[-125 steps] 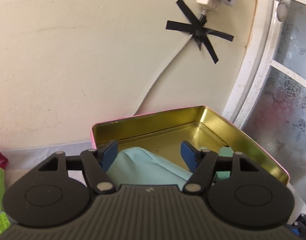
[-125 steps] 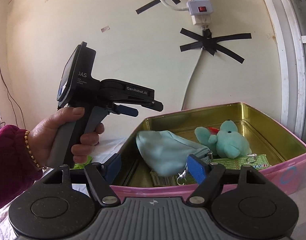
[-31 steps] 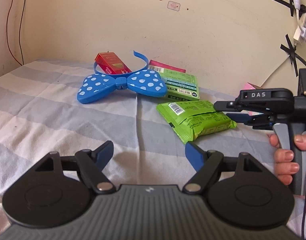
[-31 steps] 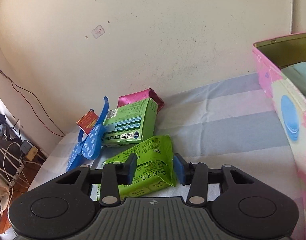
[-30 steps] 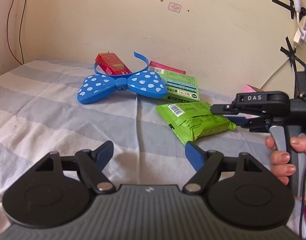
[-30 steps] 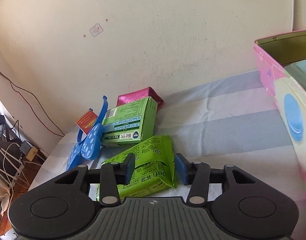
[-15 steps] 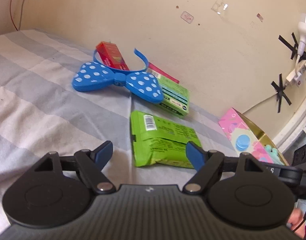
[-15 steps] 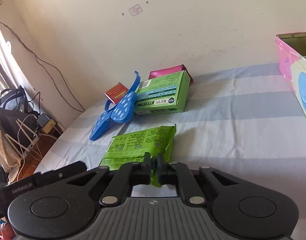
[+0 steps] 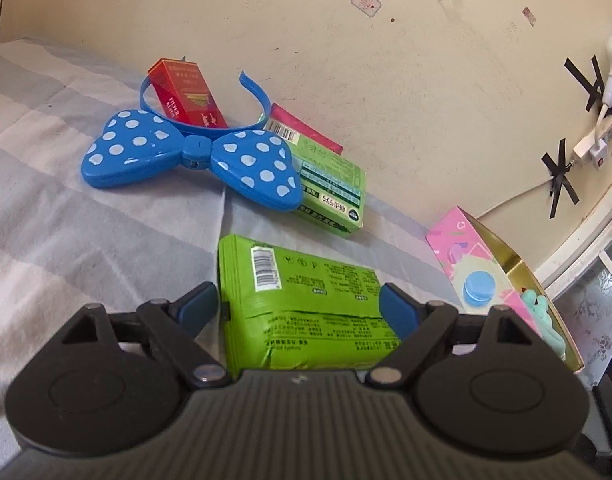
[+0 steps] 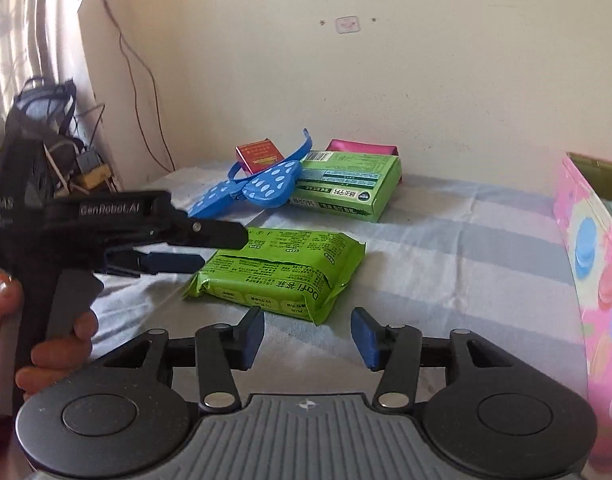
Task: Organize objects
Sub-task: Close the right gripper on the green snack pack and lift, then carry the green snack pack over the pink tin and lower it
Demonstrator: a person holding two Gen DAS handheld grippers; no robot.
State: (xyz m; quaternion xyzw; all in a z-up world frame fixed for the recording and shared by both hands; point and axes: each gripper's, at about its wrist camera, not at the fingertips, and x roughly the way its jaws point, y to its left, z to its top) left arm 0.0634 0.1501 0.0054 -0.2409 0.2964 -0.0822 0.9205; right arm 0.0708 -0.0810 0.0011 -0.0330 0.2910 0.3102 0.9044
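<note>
A bright green snack pack (image 9: 306, 304) lies flat on the striped bedsheet. My left gripper (image 9: 297, 308) is open, its blue pads either side of the pack's near end, just above it. In the right wrist view the same pack (image 10: 281, 272) lies ahead of my right gripper (image 10: 308, 334), which is open and empty, a little short of the pack's crimped end. The left gripper (image 10: 185, 248) reaches over the pack's left end there. The pink tin (image 9: 482, 264) stands open at the right, a teal plush toy (image 9: 546, 320) inside.
Behind the pack lie a green carton (image 9: 330, 192), a blue polka-dot bow headband (image 9: 193, 152), a red box (image 9: 185, 92) and a pink packet (image 9: 306, 132), all near the wall. The tin's pink side (image 10: 594, 264) fills the right edge. Cables and a bag (image 10: 45, 120) hang far left.
My right gripper was shut on the green pack's edge half a second ago; now it is open and drawn back. My left gripper has moved in over the pack.
</note>
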